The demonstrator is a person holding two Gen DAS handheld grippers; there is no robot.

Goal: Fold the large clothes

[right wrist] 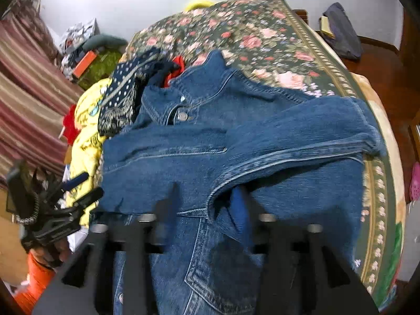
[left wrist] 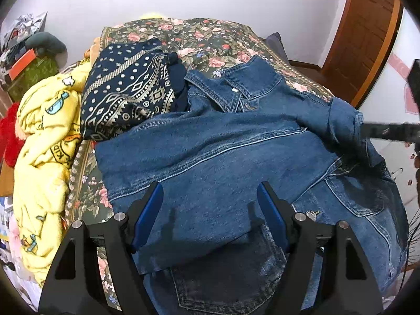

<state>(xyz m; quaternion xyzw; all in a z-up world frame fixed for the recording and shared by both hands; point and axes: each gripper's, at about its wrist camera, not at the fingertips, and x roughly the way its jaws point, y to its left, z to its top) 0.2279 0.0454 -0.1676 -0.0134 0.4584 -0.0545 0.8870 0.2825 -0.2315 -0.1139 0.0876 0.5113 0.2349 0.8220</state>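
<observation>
A blue denim jacket (left wrist: pixel 236 141) lies on the flowered bed cover (left wrist: pixel 204 39), collar away from me, one sleeve folded across its front. My left gripper (left wrist: pixel 210 197) hovers open and empty over the jacket's near part. It also shows at the left edge of the right wrist view (right wrist: pixel 81 186). In the right wrist view the jacket (right wrist: pixel 236 136) fills the middle. My right gripper (right wrist: pixel 207 197) is blurred, jaws apart, its right pad against a fold of the sleeve. The right gripper shows as a dark bar in the left wrist view (left wrist: pixel 388 131).
A navy patterned cloth (left wrist: pixel 126 94) lies beside the jacket's collar. A yellow printed blanket (left wrist: pixel 44 162) and a red item (left wrist: pixel 8 134) lie at the left. A cluttered shelf (left wrist: pixel 23 47) stands at the far left, a wooden door (left wrist: pixel 367 31) at the right.
</observation>
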